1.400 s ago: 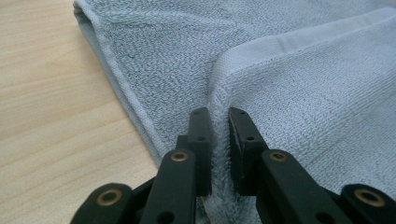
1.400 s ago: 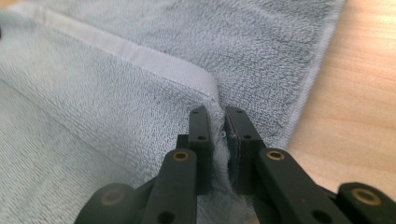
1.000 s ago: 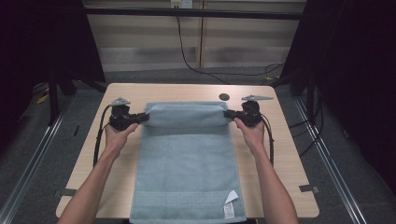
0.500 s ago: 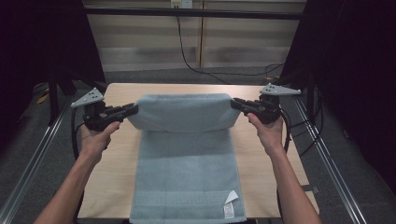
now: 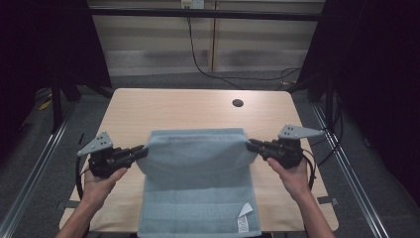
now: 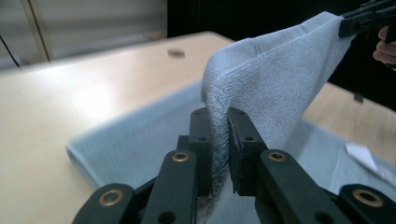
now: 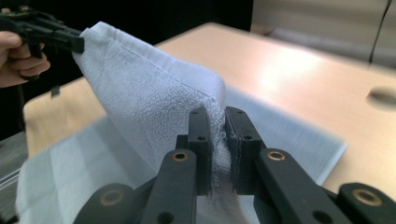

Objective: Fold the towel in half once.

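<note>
A pale blue towel (image 5: 198, 188) lies on the wooden table (image 5: 188, 109), its far end lifted and folded back toward the person. My left gripper (image 5: 141, 151) is shut on the towel's lifted left corner (image 6: 219, 121). My right gripper (image 5: 251, 145) is shut on the lifted right corner (image 7: 217, 119). The raised edge stretches between the two grippers above the flat lower part. A white label (image 5: 243, 218) sits near the towel's near right corner. In the left gripper view the other gripper (image 6: 366, 16) shows at top right; in the right gripper view the other gripper (image 7: 44, 32) shows at top left.
A round cable hole (image 5: 237, 103) is in the table's far right part. Dark frame posts and metal rails (image 5: 34, 168) flank the table. Cables (image 5: 218, 74) hang behind the far edge. The towel's near end hangs over the front edge.
Both grippers have drawn the towel's far edge up and back toward the person, from the table's far part to about its middle. The folded part now overlaps the lower towel.
</note>
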`<state>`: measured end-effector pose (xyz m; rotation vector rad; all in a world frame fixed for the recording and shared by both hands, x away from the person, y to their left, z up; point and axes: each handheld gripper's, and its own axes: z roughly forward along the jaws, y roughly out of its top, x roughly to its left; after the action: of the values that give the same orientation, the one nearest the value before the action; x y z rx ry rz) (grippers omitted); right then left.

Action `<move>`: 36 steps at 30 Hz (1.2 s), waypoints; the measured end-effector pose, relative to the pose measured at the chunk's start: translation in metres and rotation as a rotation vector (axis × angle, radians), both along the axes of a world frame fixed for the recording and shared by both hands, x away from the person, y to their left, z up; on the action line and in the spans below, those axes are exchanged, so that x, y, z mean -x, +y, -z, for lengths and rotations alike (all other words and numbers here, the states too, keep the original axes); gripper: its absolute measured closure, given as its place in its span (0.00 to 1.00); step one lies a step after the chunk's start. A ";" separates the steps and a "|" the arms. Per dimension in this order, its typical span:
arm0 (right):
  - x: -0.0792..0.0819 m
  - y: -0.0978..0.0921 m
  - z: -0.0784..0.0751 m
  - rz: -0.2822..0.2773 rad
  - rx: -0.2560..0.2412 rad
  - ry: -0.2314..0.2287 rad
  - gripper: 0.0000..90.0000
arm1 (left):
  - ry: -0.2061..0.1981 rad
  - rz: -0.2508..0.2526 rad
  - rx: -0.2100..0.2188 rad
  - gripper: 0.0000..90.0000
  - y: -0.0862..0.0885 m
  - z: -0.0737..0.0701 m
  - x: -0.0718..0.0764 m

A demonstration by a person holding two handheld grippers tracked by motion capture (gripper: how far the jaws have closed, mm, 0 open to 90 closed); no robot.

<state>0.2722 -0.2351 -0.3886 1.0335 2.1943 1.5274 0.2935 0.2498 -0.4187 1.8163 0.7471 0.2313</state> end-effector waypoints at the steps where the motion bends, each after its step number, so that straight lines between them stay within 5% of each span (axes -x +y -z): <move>1: 0.005 0.000 0.009 -0.002 -0.003 0.016 0.90 | 0.011 0.015 0.003 0.90 0.000 0.005 0.002; 6: 0.033 0.000 0.042 -0.031 0.001 0.088 0.89 | 0.044 0.069 -0.048 0.89 -0.001 0.028 0.025; 14: 0.087 0.000 0.080 -0.072 0.080 0.182 0.83 | 0.126 0.144 -0.115 0.84 0.001 0.059 0.062; 20: 0.111 -0.007 0.080 -0.100 0.088 0.197 0.76 | 0.159 0.194 -0.105 0.82 0.004 0.061 0.083; 24: 0.125 -0.010 0.079 -0.119 0.093 0.212 0.70 | 0.148 0.209 -0.087 0.66 0.005 0.056 0.096; 30: 0.110 -0.013 0.075 -0.087 0.067 0.193 0.66 | 0.119 0.185 -0.092 0.61 -0.001 0.049 0.072; 36: 0.055 0.000 0.075 -0.067 0.072 0.183 0.61 | 0.171 0.088 -0.149 0.56 -0.012 0.057 0.021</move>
<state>0.2174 -0.2349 -0.4639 1.1284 2.4114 1.4189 0.2720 0.2380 -0.4754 2.0247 0.7832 0.0758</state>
